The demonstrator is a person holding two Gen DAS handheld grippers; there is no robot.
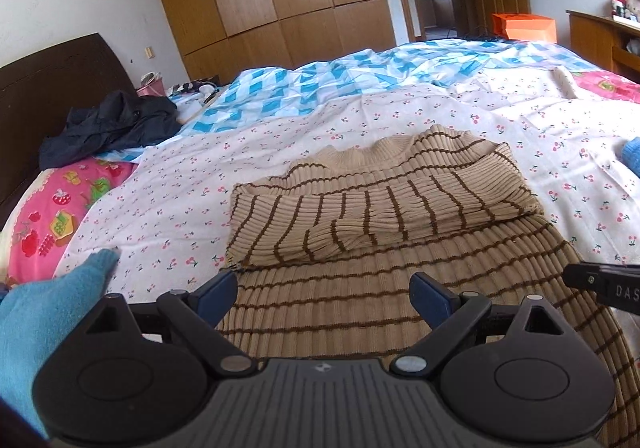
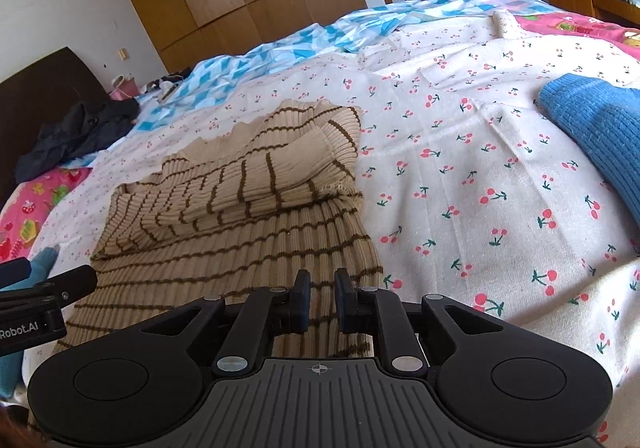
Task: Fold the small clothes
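A beige sweater with brown stripes (image 1: pixel 384 207) lies flat on the cherry-print sheet (image 1: pixel 180 207), its sleeves folded across the chest. My left gripper (image 1: pixel 323 298) is open, its jaws wide apart, above the sweater's near hem. In the right wrist view the sweater (image 2: pixel 240 207) lies to the left. My right gripper (image 2: pixel 322 300) has a narrow gap between the jaws, over the sweater's near right hem; whether cloth is pinched is not visible. The left gripper's side shows at the left edge of the right wrist view, the right gripper's at the right edge of the left wrist view.
A light blue garment (image 1: pixel 44 312) lies at the near left. A darker blue knit (image 2: pixel 600 135) lies at the right. A dark jacket (image 1: pixel 108 123) sits by the headboard. A blue checked cloth (image 1: pixel 320 83) covers the far bed. Wardrobe and door stand behind.
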